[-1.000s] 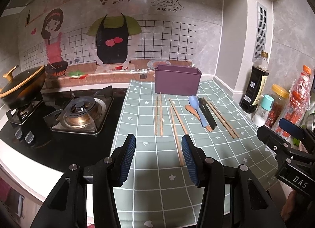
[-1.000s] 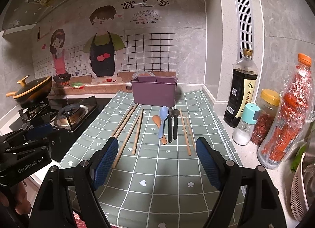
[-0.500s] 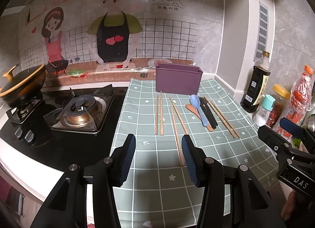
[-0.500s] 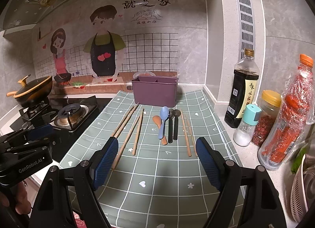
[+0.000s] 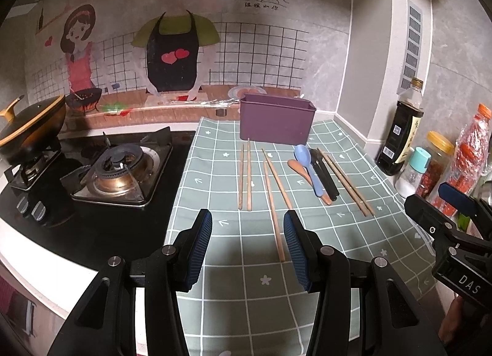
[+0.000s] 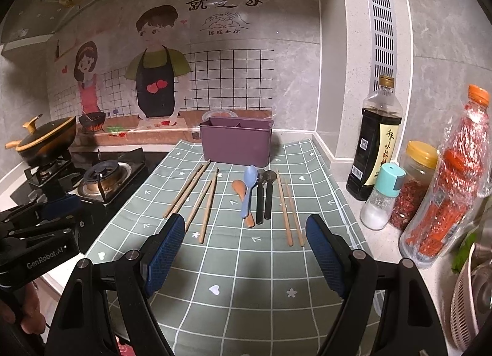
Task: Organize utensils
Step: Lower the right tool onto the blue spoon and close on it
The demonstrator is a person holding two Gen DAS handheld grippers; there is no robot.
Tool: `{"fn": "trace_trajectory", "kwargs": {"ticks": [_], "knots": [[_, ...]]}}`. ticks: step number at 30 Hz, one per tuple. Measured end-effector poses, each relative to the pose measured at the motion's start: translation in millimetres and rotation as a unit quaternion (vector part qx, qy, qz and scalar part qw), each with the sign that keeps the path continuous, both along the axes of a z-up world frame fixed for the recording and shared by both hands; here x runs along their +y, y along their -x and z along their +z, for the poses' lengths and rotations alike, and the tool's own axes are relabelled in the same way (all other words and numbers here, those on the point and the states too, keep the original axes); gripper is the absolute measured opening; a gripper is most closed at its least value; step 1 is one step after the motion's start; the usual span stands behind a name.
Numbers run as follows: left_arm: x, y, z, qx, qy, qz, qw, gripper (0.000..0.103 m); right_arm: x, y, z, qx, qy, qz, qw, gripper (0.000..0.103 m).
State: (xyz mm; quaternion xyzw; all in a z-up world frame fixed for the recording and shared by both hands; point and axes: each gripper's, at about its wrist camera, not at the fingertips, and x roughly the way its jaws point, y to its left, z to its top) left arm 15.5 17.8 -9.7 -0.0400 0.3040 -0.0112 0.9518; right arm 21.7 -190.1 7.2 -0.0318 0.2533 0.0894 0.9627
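Observation:
A purple utensil holder (image 5: 277,122) (image 6: 236,142) stands at the back of a green checked mat (image 5: 307,233) (image 6: 233,263). In front of it lie three pairs of wooden chopsticks (image 5: 245,176) (image 6: 187,191), a blue spoon (image 5: 309,167) (image 6: 249,188), a brown spoon (image 5: 297,166) (image 6: 240,188) and two black utensils (image 5: 326,176) (image 6: 264,194). My left gripper (image 5: 247,230) is open and empty above the mat's near part, short of the chopsticks. My right gripper (image 6: 243,236) is wide open and empty, hovering before the spoons.
A gas stove (image 5: 117,171) with a lidded black pot (image 5: 27,128) is on the left. A soy sauce bottle (image 6: 376,140), salt shaker (image 6: 382,196), chili jar (image 6: 413,183) and wrapped red bottle (image 6: 455,177) line the right wall. A colander (image 6: 470,303) sits at the near right.
Both grippers have shifted slightly, with the left view tilting down a little. The utensils have not moved.

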Motion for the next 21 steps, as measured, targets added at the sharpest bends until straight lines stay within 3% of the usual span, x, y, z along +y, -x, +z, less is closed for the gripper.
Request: {"fn": "trace_trajectory", "kwargs": {"ticks": [8,21], "knots": [[-1,-31,-8,0.022,-0.002,-0.012,0.9997,0.050,-5,-27,-2,0.006,0.016,-0.002,1.000,0.079],[5,-118,-10,0.040,0.004,0.005,0.9992,0.050,0,-125,0,0.024,0.049,0.007,0.998,0.079]]}}
